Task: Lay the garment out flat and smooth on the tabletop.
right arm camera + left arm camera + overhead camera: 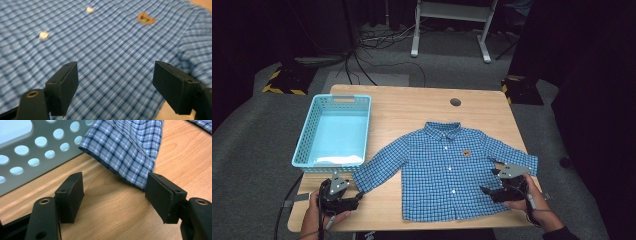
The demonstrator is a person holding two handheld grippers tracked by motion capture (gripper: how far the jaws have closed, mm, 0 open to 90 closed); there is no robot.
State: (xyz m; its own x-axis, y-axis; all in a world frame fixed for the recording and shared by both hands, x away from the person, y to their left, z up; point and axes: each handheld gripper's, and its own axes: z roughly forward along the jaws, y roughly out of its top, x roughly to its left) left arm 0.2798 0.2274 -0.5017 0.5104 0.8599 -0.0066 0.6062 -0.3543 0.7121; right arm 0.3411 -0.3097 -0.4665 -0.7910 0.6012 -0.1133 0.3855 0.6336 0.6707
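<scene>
The blue checked shirt (447, 170) lies flat and face up on the wooden worktop (412, 107), buttoned, collar away from the person, both sleeves spread out to the sides. No fold has been made in it yet, so the work looks to be at its very start: everything from the first sleeve fold onward is, by my judgement, still to do.

The left tool (358, 196) rests at the near left of the worktop with its jaws wide apart and nothing between them. In the left gripper view the sleeve cuff (122, 157) lies just ahead of the pads, one jaw close beside the cuff's edge, but not clamped on it. The right tool (486, 190) hovers over the shirt's right side, near the other sleeve; its jaws also stand wide, with the checked cloth and the small chest badge (145, 18) beneath and beyond them, and no grip taken.

The light blue perforated basket (362, 107) stands at the left, just beside the left sleeve. Its inside looks bare, though glare on the floor of it near the front wall makes that corner hard to read.
</scene>
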